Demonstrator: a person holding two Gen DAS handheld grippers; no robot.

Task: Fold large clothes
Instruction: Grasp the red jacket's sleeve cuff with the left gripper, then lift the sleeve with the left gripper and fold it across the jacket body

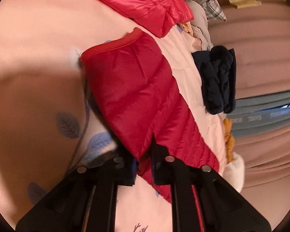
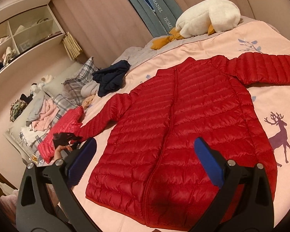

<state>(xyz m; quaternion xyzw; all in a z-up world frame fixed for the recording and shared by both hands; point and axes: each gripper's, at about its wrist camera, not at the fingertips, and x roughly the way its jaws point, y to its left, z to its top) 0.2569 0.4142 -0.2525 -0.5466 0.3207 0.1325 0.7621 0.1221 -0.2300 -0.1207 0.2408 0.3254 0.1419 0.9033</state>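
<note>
A red quilted puffer jacket [image 2: 176, 127] lies flat, front up and zipped, on a pink bedspread [image 2: 218, 46], both sleeves spread out. My right gripper [image 2: 145, 154] is open and empty, hovering over the jacket's lower hem. My left gripper [image 1: 143, 166] is shut on the jacket's left sleeve [image 1: 133, 96], pinching it between its fingers; the sleeve's cuff [image 1: 110, 46] points away. In the right wrist view the left gripper [image 2: 64, 138] shows at that sleeve's end.
A second, brighter red jacket [image 1: 145, 2] lies beyond the sleeve. A dark navy garment [image 2: 111, 75] and piles of clothes and plaid pillows [image 2: 75, 89] sit at the bed's head. A white plush goose [image 2: 205, 19] lies at the far edge. Shelves [image 2: 25, 36] stand at left.
</note>
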